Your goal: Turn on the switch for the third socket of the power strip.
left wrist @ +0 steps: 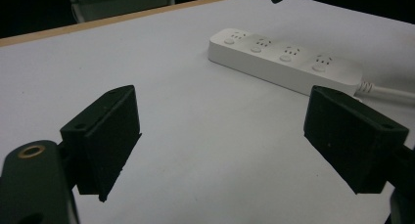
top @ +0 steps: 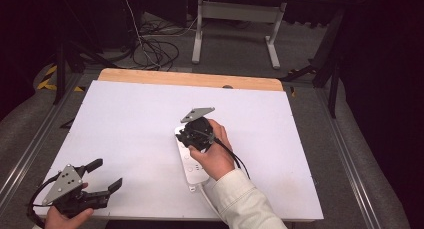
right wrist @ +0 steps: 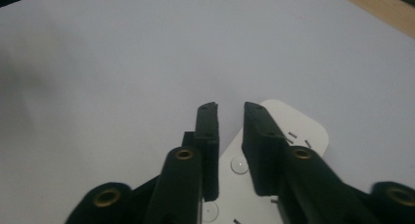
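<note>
Left gripper (top: 106, 176) rests near the table's (top: 125, 119) front left corner, jaws wide apart and empty. Power strip (top: 192, 165) lies mid-table; right gripper (top: 184, 138) hovers over its far end, jaws slightly parted, holding nothing.

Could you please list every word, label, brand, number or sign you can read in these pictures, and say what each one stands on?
No readable text anywhere.
White plastic four-outlet power strip: socket slots and round buttons, no legible print or brand.
White tabletop sheet: blank.
Left black two-jaw claw and right black two-jaw claw: no markings, just brass screw inserts.
Yellow-and-black striped floor tape: a hazard pattern, no words.
</note>
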A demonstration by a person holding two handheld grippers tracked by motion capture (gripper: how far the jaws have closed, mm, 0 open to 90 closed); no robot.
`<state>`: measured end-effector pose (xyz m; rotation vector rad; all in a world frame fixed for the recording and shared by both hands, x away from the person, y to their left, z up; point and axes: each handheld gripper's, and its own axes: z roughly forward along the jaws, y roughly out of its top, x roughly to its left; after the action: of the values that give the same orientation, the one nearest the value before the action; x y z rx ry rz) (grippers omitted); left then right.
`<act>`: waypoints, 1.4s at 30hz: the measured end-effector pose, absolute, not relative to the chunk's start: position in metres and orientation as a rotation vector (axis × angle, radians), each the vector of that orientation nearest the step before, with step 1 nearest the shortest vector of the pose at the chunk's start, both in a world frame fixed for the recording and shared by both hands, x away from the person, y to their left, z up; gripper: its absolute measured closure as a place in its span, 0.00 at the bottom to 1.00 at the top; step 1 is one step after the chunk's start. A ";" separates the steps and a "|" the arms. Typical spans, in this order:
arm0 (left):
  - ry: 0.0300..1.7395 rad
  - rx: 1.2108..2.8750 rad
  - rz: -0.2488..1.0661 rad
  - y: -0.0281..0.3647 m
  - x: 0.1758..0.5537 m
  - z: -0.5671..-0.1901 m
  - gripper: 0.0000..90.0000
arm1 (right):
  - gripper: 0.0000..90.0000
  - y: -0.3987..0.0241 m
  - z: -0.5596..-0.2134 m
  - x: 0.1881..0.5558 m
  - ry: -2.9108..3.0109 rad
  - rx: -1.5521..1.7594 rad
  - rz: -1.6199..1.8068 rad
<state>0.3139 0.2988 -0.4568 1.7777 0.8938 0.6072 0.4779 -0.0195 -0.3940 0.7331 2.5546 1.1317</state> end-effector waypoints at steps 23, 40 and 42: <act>0.888 1.783 0.613 0.299 0.314 -0.457 0.15 | 0.25 -0.071 -0.369 0.454 2.365 0.765 1.363; 0.895 1.781 0.614 0.298 0.314 -0.457 0.15 | 0.11 -0.136 -0.373 0.429 2.339 0.773 1.413; 0.895 1.779 0.611 0.299 0.314 -0.457 0.15 | 0.11 -0.144 -0.376 0.426 2.329 0.782 1.437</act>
<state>0.3140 0.2985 -0.4570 1.7793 0.8946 0.6114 0.4261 -0.1435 -0.3757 0.7824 2.3293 1.4374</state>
